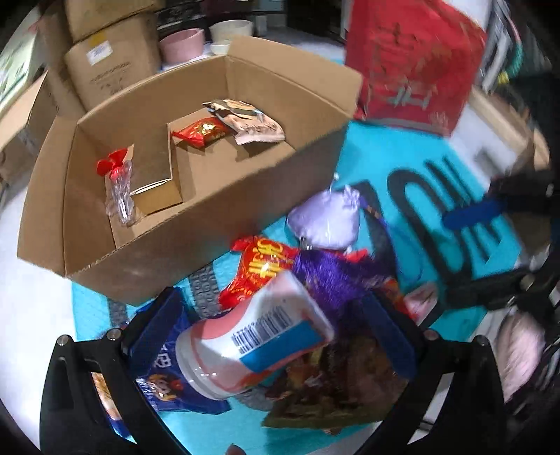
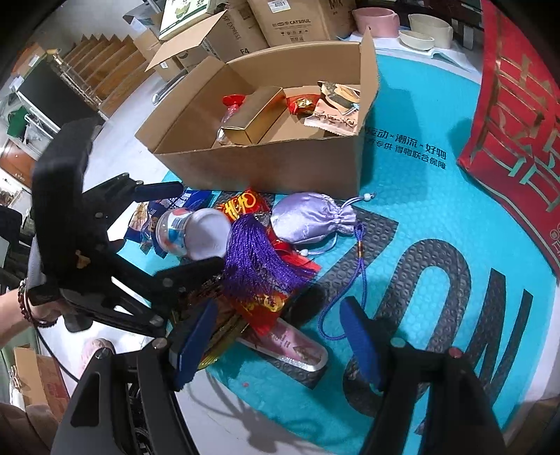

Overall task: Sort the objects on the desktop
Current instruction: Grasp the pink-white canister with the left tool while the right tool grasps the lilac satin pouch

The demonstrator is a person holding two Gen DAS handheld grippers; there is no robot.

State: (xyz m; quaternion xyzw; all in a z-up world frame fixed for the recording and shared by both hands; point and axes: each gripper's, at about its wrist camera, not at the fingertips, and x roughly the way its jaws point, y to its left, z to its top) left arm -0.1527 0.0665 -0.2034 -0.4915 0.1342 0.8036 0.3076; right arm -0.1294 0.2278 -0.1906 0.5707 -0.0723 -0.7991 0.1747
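Note:
A white and pink bottle (image 1: 252, 336) (image 2: 196, 234) lies on a pile of snack packets on the teal mat (image 2: 420, 182). My left gripper (image 1: 271, 304) (image 2: 197, 225) is open, with a finger on each side of the bottle and a gap at the right pad. Next to the bottle lie a red packet (image 1: 259, 269), a purple tassel (image 2: 255, 259) and a lilac pouch (image 2: 311, 220). My right gripper (image 2: 276, 341) (image 1: 451, 255) is open over a pink sachet (image 2: 290, 346) and holds nothing. The cardboard box (image 1: 175, 245) (image 2: 280, 168) behind the pile holds a gold box (image 2: 252, 115) and several packets.
A red gift bag (image 1: 413, 59) (image 2: 518, 133) stands at the right of the mat. Stacked cartons (image 2: 290, 21) and pale bowls (image 2: 430, 28) sit behind the box. A blue snack packet (image 1: 164, 350) and a dark snack bag (image 1: 343, 378) lie under the bottle.

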